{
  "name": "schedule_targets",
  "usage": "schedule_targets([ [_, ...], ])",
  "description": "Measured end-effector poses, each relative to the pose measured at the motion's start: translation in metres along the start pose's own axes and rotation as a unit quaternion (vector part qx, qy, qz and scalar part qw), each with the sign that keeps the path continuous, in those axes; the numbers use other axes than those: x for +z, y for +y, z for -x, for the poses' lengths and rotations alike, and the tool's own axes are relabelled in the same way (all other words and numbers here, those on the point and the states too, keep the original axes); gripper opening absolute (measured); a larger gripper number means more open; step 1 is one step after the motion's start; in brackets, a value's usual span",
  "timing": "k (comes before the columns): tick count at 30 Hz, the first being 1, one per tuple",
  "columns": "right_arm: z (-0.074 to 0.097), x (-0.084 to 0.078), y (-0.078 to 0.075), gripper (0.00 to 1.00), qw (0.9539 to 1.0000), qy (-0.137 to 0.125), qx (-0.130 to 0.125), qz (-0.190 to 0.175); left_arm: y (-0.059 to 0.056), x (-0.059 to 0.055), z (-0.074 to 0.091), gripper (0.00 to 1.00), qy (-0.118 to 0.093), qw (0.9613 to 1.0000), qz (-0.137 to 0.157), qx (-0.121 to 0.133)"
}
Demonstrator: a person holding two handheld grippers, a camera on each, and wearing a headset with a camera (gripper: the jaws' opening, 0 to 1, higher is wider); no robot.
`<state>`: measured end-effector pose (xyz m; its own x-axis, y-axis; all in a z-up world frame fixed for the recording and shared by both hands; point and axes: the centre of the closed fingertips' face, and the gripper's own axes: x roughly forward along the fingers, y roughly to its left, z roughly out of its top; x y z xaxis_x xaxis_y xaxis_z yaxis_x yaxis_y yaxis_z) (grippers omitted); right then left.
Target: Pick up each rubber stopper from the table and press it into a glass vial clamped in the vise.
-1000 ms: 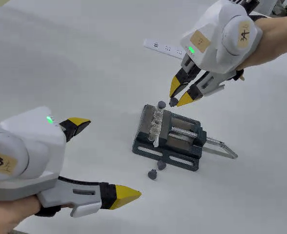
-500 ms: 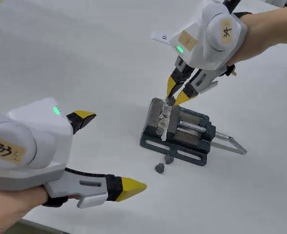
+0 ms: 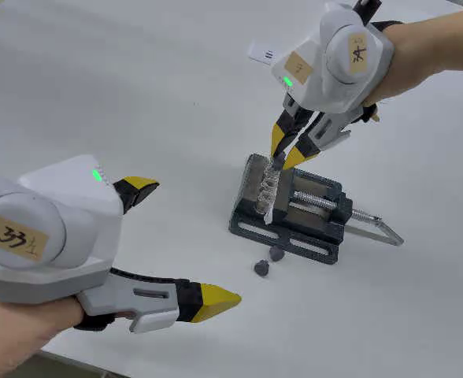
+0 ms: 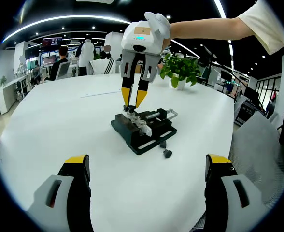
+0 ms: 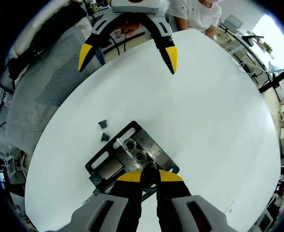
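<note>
1. While work goes on at the vise, the left gripper (image 3: 188,240) hangs nearest the camera above the white table (image 3: 121,87), its yellow-tipped jaws spread wide and holding nothing.
2. Just beyond it, two loose rubber stoppers (image 3: 261,268) lie on the table by the front edge of the vise (image 3: 294,228), one just beside its base, both waiting their turn.
3. In the vise, a short row of clear glass vials (image 3: 268,193) stands upright between the clamp faces. The right gripper view shows two open mouths in that row.
4. At the far end of the row, the right gripper (image 3: 283,160) points down with its jaws pinched nearly together on a dark stopper (image 5: 149,172). The stopper sits at the mouth of the end vial, and whether it has entered the neck cannot be told.
5. The stopper looks small, light and soft, grippy rather than slick. It is probably best held by its wider top so the narrow end leads. The glass is stiff and brittle, so a straight downward press seems safer than a tilted one, with the vise taking the load.
</note>
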<state>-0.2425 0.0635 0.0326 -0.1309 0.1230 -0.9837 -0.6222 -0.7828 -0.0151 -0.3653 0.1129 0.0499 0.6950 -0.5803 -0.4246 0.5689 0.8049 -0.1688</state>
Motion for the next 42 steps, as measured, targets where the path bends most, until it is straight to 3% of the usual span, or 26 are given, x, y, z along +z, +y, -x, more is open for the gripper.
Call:
schedule_targets([
  [11,-0.003,0.001,-0.001,0.05,1.0000,-0.003,0.003,-0.004,0.001,-0.003,-0.003,0.99,0.005,1.0000,0.002,-0.003],
  [20,-0.004,0.000,-0.001,0.04,0.9998,0.010,0.009,-0.013,-0.001,-0.004,-0.005,0.98,0.006,1.0000,0.005,-0.006],
  [29,-0.006,0.001,-0.002,0.04,0.9970,0.020,0.003,-0.075,-0.005,-0.005,-0.008,0.98,0.006,0.9999,0.004,-0.012],
  [37,-0.007,0.001,-0.002,0.04,0.9896,0.019,0.003,-0.143,-0.008,-0.004,-0.010,0.98,0.004,0.9999,0.003,-0.016],
  [42,-0.007,0.001,-0.005,0.04,0.9886,0.013,0.006,-0.150,-0.009,-0.004,-0.010,0.98,0.004,0.9998,0.005,-0.018],
])
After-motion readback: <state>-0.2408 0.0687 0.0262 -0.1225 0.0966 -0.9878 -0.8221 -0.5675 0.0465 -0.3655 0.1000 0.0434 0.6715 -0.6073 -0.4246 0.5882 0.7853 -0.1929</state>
